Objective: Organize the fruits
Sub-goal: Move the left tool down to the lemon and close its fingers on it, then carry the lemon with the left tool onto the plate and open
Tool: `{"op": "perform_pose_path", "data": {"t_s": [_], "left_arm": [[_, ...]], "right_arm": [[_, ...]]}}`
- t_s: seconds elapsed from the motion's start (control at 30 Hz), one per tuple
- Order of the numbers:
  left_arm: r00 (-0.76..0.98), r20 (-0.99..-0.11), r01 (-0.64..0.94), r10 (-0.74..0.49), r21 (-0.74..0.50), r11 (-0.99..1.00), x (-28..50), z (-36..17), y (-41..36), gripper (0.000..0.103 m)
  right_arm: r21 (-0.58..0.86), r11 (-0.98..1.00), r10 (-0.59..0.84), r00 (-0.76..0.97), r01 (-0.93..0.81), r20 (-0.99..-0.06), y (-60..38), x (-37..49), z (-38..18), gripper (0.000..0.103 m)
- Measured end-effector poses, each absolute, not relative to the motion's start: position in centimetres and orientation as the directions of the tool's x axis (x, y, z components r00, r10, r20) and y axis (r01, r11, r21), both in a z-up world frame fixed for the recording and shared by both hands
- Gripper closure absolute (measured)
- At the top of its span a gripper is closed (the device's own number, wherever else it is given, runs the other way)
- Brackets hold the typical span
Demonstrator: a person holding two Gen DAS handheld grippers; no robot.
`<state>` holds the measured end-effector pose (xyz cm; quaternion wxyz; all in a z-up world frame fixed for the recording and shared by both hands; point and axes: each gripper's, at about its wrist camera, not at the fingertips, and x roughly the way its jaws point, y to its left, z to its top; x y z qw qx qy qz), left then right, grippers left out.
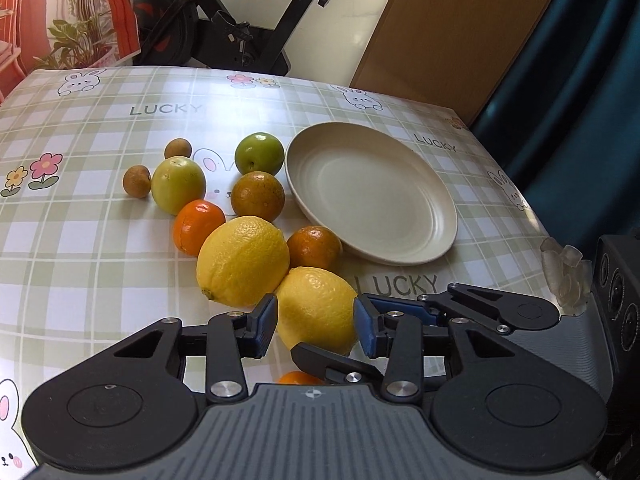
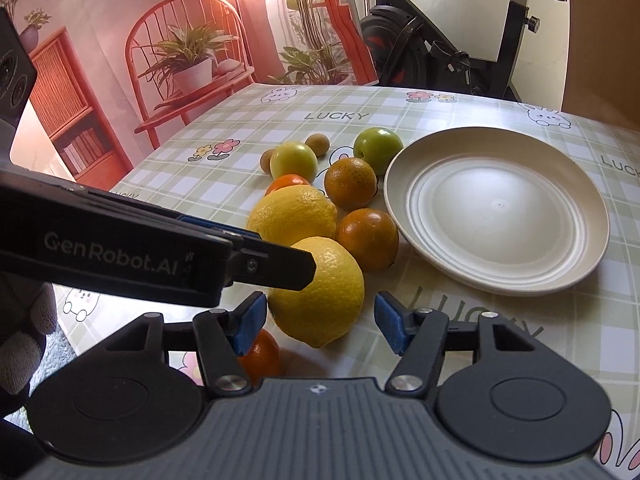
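While the left tool [image 1: 315, 322] is clamping the near lemon [image 1: 316, 310] beside the plate [image 1: 416, 246], the right tool [image 2: 320, 322] is gaping around it too, risking a collision.

Left wrist view: sat on the left gripper [image 1: 315, 322], looked forward and steeply down along its fingers, low and close over the checked tablecloth [image 1: 100, 248].
Left view's far field: exercise bike [image 1: 240, 28] and a wooden panel [image 1: 448, 32] beyond the table's far edge.
Right wrist view: sat on the right gripper [image 2: 322, 322], aimed forward and down, equally close to the table.
Right view's far field: a printed backdrop of a red chair [image 2: 188, 60] to the left.
Shared ground: the near lemon [image 1: 316, 310], the fruit cluster behind it, the cream plate [image 1: 372, 196], the bike.
Cross-sight: the left gripper's arm crossed the right view's left side.
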<state>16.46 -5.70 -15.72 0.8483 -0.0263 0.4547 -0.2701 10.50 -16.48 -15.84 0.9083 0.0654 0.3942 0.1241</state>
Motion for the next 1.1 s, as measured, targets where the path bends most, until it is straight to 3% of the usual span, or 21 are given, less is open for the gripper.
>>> {"op": "perform_pose_path", "data": {"t_s": [0.3, 0.47, 1.1], "left_arm": [[0.426, -0.765, 0.43, -0.484, -0.299, 0.852, 17.1, -16.0, -6.0, 0.057], [0.406, -0.77, 0.419, -0.492, -0.321, 0.849, 17.4, -16.4, -6.1, 0.051], [0.385, -0.756, 0.573, -0.529, -0.254, 0.779, 15.8, -14.2, -10.7, 0.052]], "right_arm": [[0.25, 0.954, 0.295, 0.644, -0.164, -0.705, -16.7, 10.9, -16.3, 0.04], [0.28, 0.947, 0.313, 0.639, -0.155, -0.703, -17.1, 11.2, -16.7, 0.045], [0.288, 0.958, 0.217, 0.666, -0.004, -0.714, -20.0, 8.6, -14.9, 0.045]]}}
